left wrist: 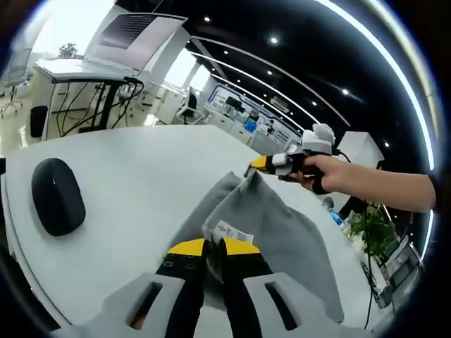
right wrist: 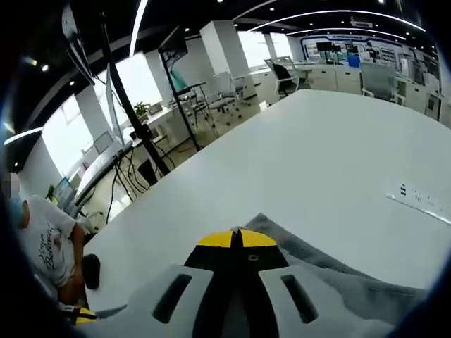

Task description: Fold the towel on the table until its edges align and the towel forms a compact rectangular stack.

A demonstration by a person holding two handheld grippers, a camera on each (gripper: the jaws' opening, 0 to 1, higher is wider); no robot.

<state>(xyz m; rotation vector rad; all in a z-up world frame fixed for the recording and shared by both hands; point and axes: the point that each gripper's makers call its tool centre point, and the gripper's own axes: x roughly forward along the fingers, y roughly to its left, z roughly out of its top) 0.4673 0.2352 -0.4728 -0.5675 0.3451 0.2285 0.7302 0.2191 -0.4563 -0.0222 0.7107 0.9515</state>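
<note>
Here, near to far:
Left gripper (left wrist: 213, 246): yellow-tipped jaws nearly closed, pinched on the grey towel (left wrist: 282, 225) at its nearest edge, right beside a white sewn label (left wrist: 229, 231).
Towel: grey, lifted off the white table (left wrist: 134, 176) between the two grippers, draped in a slack ridge from the near pinch up to the far one; lower folds resting on the tabletop toward its right edge.
Right gripper, own view (right wrist: 237, 239): jaws pressed together, a towel corner (right wrist: 296, 246) caught between the tips, cloth trailing off to the right over the tabletop (right wrist: 338, 155).
Right gripper, left gripper view (left wrist: 262, 164): held in a hand (left wrist: 331, 174), tips clamped on a raised towel corner.
Mouse (left wrist: 56, 196): dark, oval, lying alone near the left edge of the table, well apart from the towel.
White strip (right wrist: 416, 197): flat on the tabletop near its right edge, markings too small to read.
Person (right wrist: 42, 239): in a white shirt, past the table's left edge.
Background: desks, chairs, ceiling light lines.
</note>
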